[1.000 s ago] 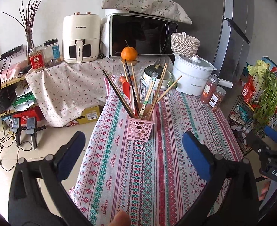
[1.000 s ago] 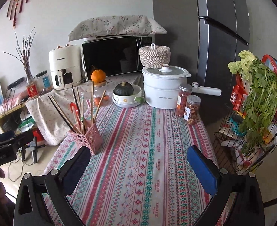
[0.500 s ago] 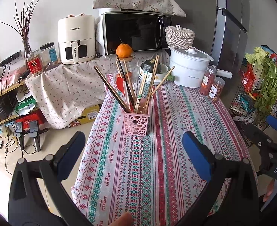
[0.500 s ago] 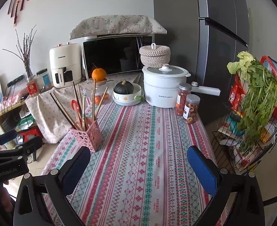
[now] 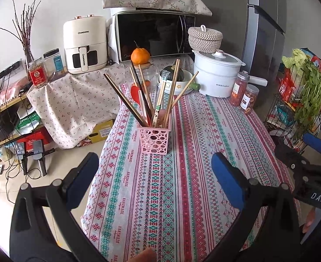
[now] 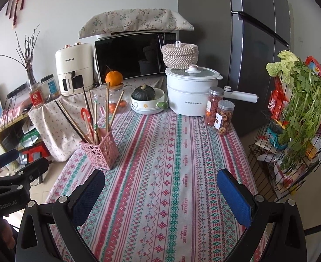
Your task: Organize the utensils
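Observation:
A pink perforated holder (image 5: pixel 154 139) stands upright on the patterned tablecloth (image 5: pixel 182 174), in the right wrist view (image 6: pixel 101 151) at the table's left side. It holds several chopsticks (image 5: pixel 173 91) and a red spoon (image 5: pixel 136 92), all leaning outward. My left gripper (image 5: pixel 155 175) is open and empty, above the near table edge, short of the holder. My right gripper (image 6: pixel 160 187) is open and empty over the near middle of the table, right of the holder. Each gripper shows at the edge of the other's view.
At the table's far end stand a white pot (image 6: pixel 190 92), a bowl with a dark squash (image 6: pixel 144 100) and two spice jars (image 6: pixel 225 120). A microwave (image 5: pixel 154 36) and air fryer (image 5: pixel 85 43) stand on a side cabinet behind. A wire rack with greens (image 6: pixel 300 113) stands right.
Both grippers have drawn back and up from the table, so the holder looks smaller and farther. Both stay open and empty; the holder has not moved.

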{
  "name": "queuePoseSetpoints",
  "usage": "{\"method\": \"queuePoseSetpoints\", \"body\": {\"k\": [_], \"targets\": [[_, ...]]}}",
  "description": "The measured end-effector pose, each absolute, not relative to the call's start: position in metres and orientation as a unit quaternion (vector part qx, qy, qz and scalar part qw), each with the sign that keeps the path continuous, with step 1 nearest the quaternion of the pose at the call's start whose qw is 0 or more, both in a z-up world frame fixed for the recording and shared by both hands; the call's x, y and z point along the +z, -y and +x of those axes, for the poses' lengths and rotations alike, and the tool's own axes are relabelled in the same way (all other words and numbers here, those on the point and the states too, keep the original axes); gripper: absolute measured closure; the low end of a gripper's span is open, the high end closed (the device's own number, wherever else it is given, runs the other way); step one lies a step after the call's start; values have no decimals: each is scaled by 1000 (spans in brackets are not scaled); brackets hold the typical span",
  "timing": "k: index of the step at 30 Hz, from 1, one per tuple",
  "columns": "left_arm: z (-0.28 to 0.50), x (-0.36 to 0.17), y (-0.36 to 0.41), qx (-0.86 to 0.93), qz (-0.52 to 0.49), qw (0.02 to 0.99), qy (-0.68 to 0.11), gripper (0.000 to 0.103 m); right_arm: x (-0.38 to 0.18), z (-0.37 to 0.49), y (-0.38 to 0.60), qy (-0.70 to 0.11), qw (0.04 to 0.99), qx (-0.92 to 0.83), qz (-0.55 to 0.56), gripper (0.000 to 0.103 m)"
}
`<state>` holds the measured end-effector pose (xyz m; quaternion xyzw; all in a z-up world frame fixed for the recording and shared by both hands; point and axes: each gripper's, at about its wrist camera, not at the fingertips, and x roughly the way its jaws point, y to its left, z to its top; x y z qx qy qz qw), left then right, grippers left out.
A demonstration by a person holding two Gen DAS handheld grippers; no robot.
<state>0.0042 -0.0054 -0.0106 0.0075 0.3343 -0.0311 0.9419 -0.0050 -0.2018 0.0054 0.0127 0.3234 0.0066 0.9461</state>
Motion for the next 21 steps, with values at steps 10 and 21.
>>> {"method": "queuePoseSetpoints", "body": {"k": [10, 21], "targets": [[3, -11, 9, -36, 12, 941, -335, 1, 4, -4, 204, -321, 947, 2, 15, 0], [2, -11, 11, -38, 13, 941, -335, 1, 2, -4, 204, -322, 947, 2, 15, 0]]}}
